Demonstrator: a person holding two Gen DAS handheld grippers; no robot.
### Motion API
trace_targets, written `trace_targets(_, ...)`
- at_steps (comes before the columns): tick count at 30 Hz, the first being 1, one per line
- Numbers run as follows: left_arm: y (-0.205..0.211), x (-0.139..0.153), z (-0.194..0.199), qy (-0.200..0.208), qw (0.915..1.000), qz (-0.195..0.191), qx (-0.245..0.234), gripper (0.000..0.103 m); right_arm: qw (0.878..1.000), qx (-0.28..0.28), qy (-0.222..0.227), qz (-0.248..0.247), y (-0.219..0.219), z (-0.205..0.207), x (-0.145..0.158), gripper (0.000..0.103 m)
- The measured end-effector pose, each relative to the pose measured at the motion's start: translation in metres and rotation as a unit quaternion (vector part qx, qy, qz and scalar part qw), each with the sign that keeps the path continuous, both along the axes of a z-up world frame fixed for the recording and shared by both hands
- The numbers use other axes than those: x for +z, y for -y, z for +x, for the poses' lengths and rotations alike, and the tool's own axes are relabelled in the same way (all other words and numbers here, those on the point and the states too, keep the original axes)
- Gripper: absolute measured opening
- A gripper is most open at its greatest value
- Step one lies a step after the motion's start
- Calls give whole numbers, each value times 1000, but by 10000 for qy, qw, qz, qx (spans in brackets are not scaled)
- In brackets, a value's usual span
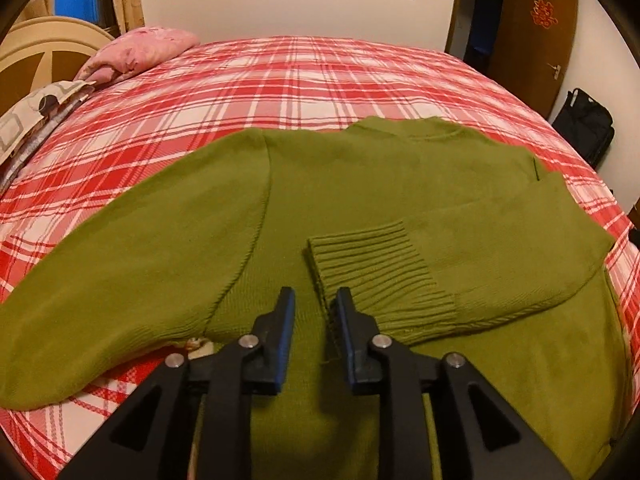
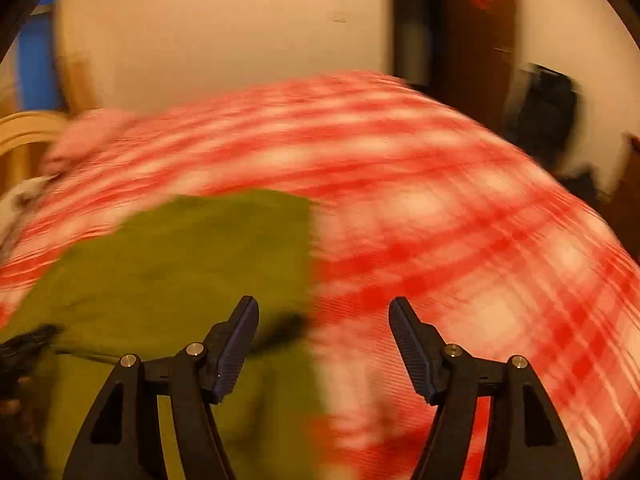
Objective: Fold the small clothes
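A green knit sweater (image 1: 360, 184) lies flat on a bed with a red and white plaid sheet (image 1: 280, 80). Its right sleeve is folded across the body, with the ribbed cuff (image 1: 380, 272) near the middle. Its left sleeve (image 1: 120, 248) stretches out to the left. My left gripper (image 1: 315, 300) hovers over the sweater's lower body just left of the cuff, jaws a little apart and empty. My right gripper (image 2: 324, 308) is wide open and empty above the sweater's right edge (image 2: 200, 264); that view is blurred by motion.
A pink pillow (image 1: 140, 50) and a patterned cloth (image 1: 36, 116) lie at the bed's far left by the headboard (image 1: 44, 44). A brown door (image 1: 532, 36) and a black bag (image 1: 586, 124) stand right of the bed.
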State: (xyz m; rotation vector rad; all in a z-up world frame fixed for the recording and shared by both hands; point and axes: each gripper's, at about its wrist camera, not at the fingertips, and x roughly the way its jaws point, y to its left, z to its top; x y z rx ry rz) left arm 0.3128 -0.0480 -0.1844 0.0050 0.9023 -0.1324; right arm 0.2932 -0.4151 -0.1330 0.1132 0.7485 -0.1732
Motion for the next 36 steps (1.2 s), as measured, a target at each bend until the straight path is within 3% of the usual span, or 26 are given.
trace_targets(3,0,-1,-1,44,10000,31,19,26,9980,599,-186,62,-33,36,-9,68)
trace_targets(6,-1,-1,-3,65,10000,9,3,26,9961,542,-686,92,-40,59,-37,68)
trace_targets(9,-3,-1,-8,81,9999,-19,-81,28,9928,514,-1042,-275,-47,55,-60,68)
trace_targets(12,-5,0,-13,82,9998,-99,-134,32,9903,474,-1150,-615,-61,43,-48,68)
trace_targets(15,-12,3,-19,102,9996,-267,-41,42,9916,867,-836,-473,-91,46,-25,68)
trace_targets(17,-19,5,-26,107,9992,-376,39,61,9887,1187,-709,-583,-118,51,-18,68)
trace_targets(19,-26,8,-35,183,9991,-350,136,72,9834,1605,-647,-554,-153,61,-21,68)
trace_targets(25,-57,17,-54,304,9986,-324,288,73,9706,2066,-1112,-545,-201,72,-66,68)
trace_targets(27,-70,20,-58,293,9984,-317,370,73,9704,2073,-1010,-716,-205,61,-67,68)
trace_targets(31,-99,30,-68,476,9970,-190,573,73,9634,2238,-1289,-719,-209,54,-59,68)
trace_targets(36,-153,43,-84,724,9914,85,1090,76,9682,2344,-554,-683,-241,58,-38,68)
